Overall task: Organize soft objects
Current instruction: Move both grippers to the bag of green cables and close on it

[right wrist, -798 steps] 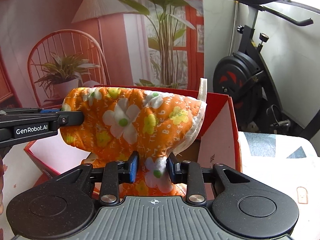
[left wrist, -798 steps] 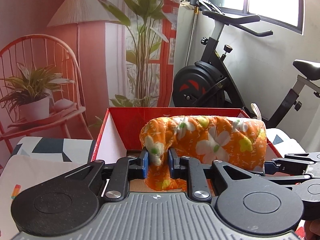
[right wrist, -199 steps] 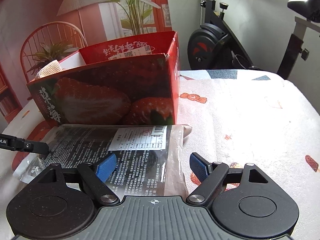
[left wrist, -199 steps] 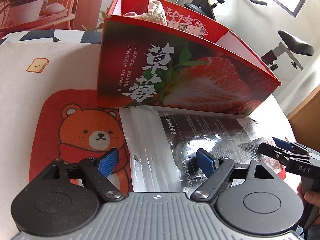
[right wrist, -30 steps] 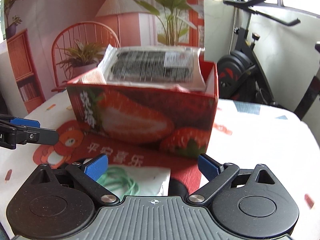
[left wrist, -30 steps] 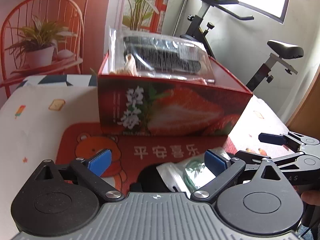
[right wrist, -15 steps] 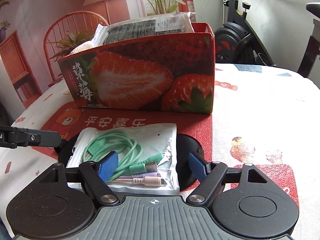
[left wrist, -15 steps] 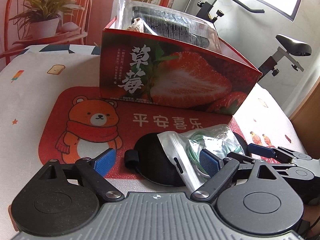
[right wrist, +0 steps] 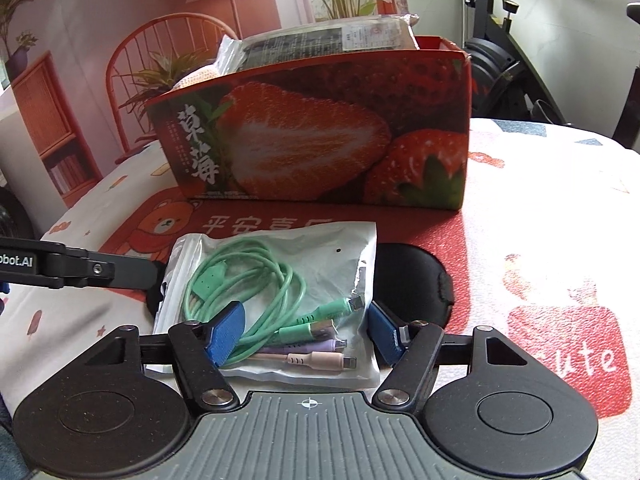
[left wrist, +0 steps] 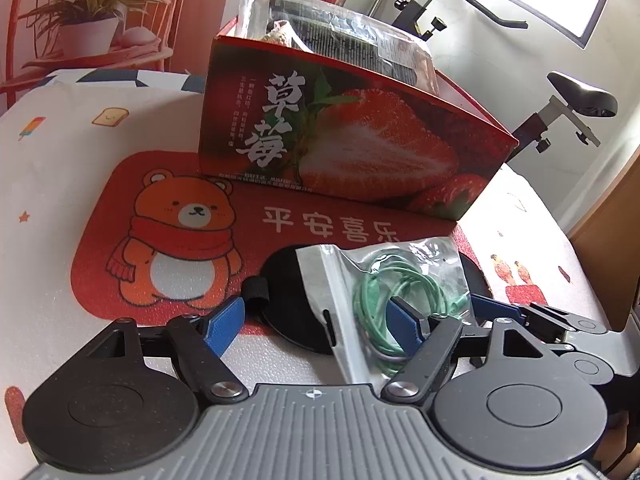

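Two grippers, left [left wrist: 316, 322] and right [right wrist: 306, 334], jaws just closing, not yet pinching, astride cable pouch [right wrist: 276, 280] (lying on black pad [right wrist: 412, 280]), one per end for level lift into strawberry box [right wrist: 320, 128]

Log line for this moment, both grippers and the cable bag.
left gripper: open, closing | right gripper: open, closing around cable bag | bag: on black pad, not gripped | strawberry box: filled

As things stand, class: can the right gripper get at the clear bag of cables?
Probably yes. The right gripper has been closing its jaws astride the bag of cables, which lies on top of the black eye mask; nothing covers it.
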Demonstrator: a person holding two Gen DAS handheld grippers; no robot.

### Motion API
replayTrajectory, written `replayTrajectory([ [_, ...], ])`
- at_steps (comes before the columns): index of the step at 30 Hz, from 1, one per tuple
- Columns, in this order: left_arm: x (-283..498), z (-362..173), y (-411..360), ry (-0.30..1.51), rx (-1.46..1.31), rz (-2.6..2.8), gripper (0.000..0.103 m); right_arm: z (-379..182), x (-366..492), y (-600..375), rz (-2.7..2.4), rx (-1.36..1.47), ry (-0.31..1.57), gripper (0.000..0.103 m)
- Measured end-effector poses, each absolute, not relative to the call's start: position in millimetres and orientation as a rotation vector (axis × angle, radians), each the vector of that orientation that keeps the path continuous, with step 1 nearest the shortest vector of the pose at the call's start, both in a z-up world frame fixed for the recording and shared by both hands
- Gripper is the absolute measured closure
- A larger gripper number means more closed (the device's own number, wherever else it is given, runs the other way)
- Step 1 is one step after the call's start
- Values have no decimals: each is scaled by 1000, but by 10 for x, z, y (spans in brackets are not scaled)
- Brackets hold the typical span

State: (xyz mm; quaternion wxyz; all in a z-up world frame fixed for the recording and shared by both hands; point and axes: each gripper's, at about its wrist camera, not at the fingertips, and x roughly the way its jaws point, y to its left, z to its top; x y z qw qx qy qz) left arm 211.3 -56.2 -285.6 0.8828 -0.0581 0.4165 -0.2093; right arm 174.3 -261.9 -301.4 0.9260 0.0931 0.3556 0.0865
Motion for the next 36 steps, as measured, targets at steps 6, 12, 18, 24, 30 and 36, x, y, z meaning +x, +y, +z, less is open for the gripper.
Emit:
replayTrajectory([
  [6,2058,-2931,-514,901,-161,-453,28,-3012,1670,-2436,218,169,735,40],
  [12,2002,-3034,-521,936,-167,-472,42,-2994,1609,-2413,224,168,729,41],
  [18,1963,-3076,-532,926,-158,-479,44,-2962,1565,-2520,195,199,716,44],
  [24,1956,-3083,-543,911,-141,-474,51,-2990,1573,-2572,183,217,723,44],
  [30,1972,-3077,-546,905,-144,-472,53,-3009,1597,-2537,190,214,728,42],
  [36,2021,-3071,-541,915,-164,-469,53,-3017,1587,-2489,201,189,721,43],
])
